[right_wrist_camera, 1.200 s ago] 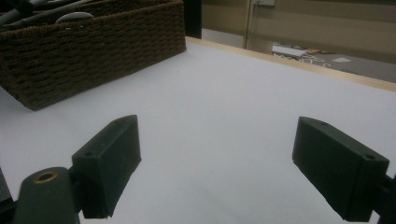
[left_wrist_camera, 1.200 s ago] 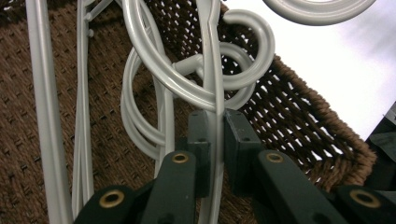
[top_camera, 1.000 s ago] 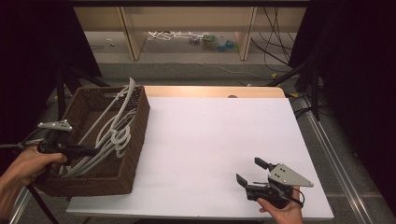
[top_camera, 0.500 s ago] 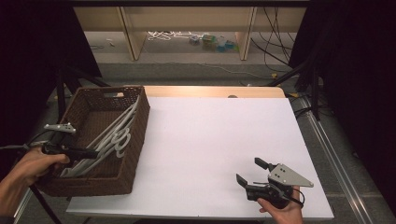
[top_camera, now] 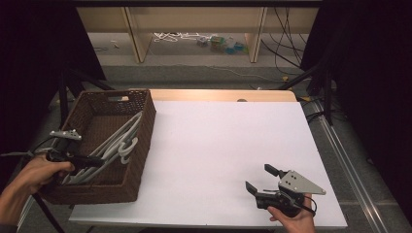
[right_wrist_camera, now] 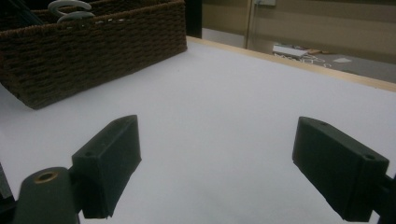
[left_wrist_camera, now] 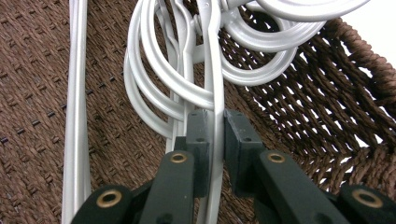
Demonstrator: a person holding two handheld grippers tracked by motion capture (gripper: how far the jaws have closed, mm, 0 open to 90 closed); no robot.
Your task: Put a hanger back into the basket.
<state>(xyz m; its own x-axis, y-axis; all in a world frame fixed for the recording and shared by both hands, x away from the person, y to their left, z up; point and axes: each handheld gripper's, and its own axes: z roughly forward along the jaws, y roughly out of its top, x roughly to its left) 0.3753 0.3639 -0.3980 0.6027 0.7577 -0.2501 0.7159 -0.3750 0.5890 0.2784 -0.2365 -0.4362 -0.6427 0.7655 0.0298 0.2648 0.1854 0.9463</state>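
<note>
Hangers (top_camera: 114, 145): white plastic bunch lying in basket (top_camera: 141, 160), long axis running from basket's near-left corner to far-right wall, hooks up against that wall. Basket: brown wicker, on left part of tabletop (top_camera: 218, 145). Left claw (left_wrist_camera: 214, 135) inside basket, clamped on one thin hanger bar. Right claw (top_camera: 260, 178) well right of basket, low over tabletop, jaws wide apart, nothing between.

Black two-jaw grippers (top_camera: 264, 180), brass-ringed pivots, blocky screwed pads (left_wrist_camera: 200, 135), grey three-cornered drilled plates (top_camera: 300, 182), trailing black cables.
</note>
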